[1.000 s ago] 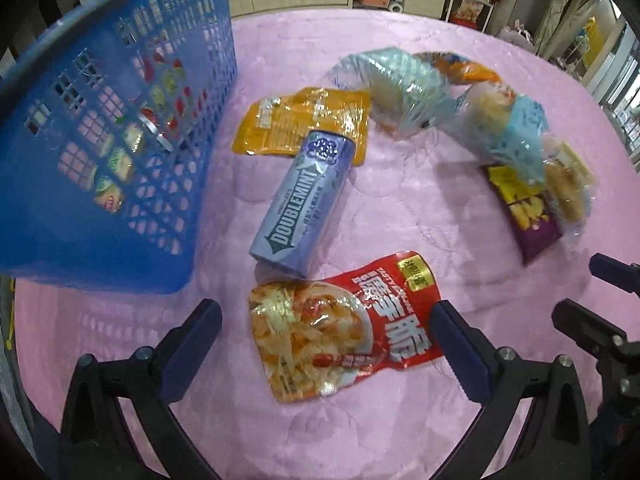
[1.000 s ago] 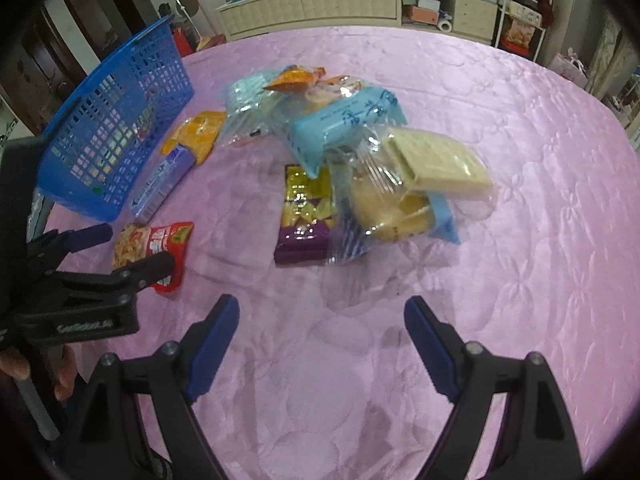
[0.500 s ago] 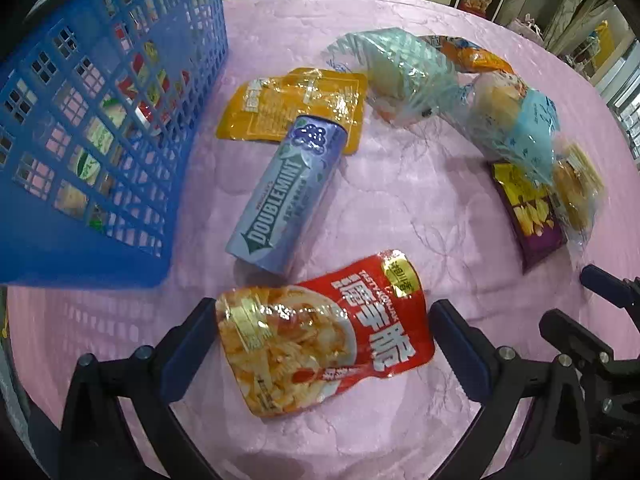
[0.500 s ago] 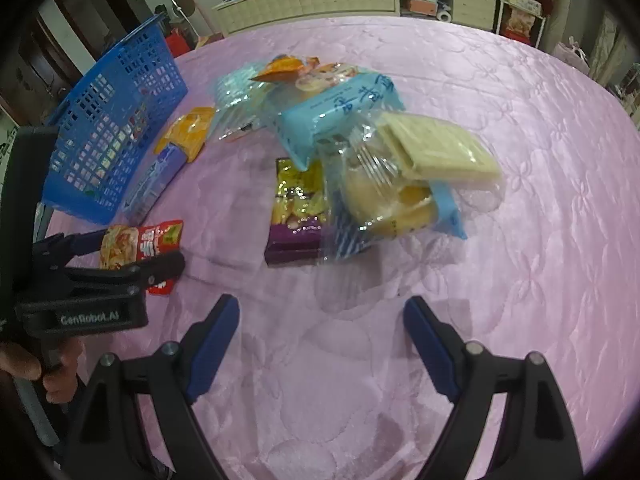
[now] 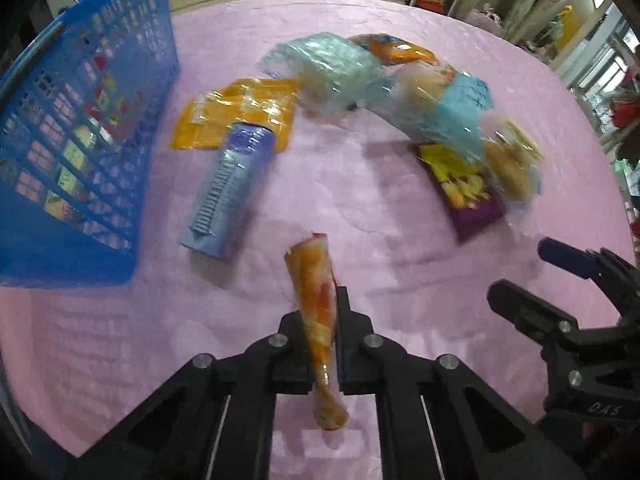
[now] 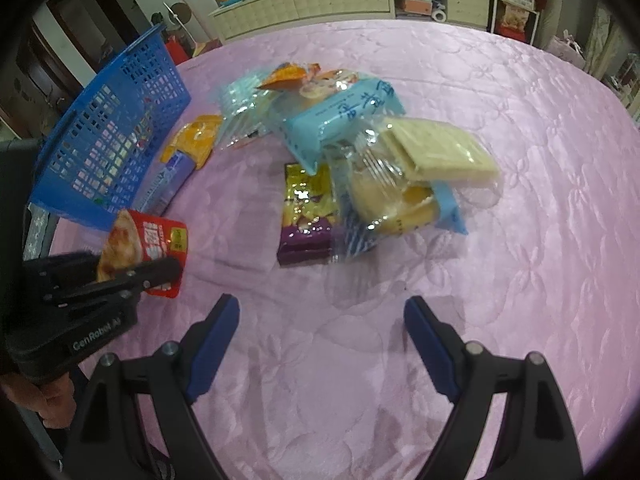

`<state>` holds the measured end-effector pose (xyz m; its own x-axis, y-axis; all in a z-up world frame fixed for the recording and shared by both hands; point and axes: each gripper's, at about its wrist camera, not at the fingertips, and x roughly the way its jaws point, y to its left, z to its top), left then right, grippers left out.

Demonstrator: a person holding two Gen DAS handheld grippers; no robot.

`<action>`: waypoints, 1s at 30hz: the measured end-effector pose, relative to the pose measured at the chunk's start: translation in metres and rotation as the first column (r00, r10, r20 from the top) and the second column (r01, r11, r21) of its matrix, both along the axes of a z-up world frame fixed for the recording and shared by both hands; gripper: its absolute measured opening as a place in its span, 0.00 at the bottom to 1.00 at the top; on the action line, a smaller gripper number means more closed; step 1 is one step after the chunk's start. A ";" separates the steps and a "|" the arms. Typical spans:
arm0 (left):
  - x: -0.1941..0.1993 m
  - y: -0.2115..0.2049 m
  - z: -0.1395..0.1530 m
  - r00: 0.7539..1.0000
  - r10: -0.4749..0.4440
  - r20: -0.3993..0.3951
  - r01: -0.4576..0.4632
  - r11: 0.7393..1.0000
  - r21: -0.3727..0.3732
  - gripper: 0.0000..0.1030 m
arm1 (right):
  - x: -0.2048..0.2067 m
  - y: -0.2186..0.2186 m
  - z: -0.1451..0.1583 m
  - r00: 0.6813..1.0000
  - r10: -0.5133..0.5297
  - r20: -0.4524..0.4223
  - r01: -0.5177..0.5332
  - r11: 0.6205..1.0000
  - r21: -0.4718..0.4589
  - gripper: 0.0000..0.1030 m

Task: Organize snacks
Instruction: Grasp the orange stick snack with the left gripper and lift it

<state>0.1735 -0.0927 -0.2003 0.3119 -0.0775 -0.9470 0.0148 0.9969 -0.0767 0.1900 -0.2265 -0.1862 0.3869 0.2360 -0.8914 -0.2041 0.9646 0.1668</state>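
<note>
My left gripper (image 5: 320,320) has its fingers clamped on the red snack pouch (image 6: 150,246), pinched edge-on so it hangs free of the pink desk (image 6: 520,160), ready for the blue basket (image 5: 80,128) just to its left. My right gripper (image 6: 320,336) hovers wide open, holding nothing. The gum pack (image 5: 230,192) lies between pouch and basket, overlapping an orange packet (image 5: 240,108); the remaining snacks are heaped further right, so I judge the path over is clear.

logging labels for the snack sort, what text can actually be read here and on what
"GenRobot.AI": body of the left tool.
"DAS": body of the right tool, left wrist view.
Red snack pouch: Chinese characters, too blurred to read.
Light blue packet: characters, unreadable.
Gum pack: lettering smeared.
</note>
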 end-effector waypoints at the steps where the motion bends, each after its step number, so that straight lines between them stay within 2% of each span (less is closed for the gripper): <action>1: -0.003 -0.002 0.001 1.000 -0.006 0.014 0.006 1.000 0.004 0.06 | -0.001 -0.002 0.002 1.000 -0.001 0.003 0.001 1.000 -0.005 0.85; 7: -0.017 -0.002 0.014 0.998 0.012 0.059 -0.008 0.998 -0.059 0.06 | -0.005 -0.020 0.012 1.000 -0.025 0.012 0.025 1.000 -0.016 0.85; 17: -0.026 -0.013 0.051 0.984 -0.089 0.154 0.101 0.992 -0.076 0.06 | 0.013 -0.038 0.028 0.999 -0.021 0.036 0.024 0.996 -0.080 0.85; 24: 0.008 -0.021 0.051 0.979 -0.126 0.161 0.141 0.986 -0.085 0.06 | 0.044 -0.043 0.036 0.999 0.002 0.043 0.001 0.996 -0.092 0.85; 26: 0.018 -0.025 0.050 0.978 -0.134 0.161 0.149 0.985 -0.083 0.06 | 0.053 -0.043 0.037 0.998 0.042 0.042 -0.038 0.995 -0.090 0.85; 30: 0.026 -0.033 0.050 0.975 -0.157 0.160 0.171 0.982 -0.078 0.06 | 0.063 -0.040 0.039 0.979 0.197 0.059 -0.182 0.963 -0.197 0.87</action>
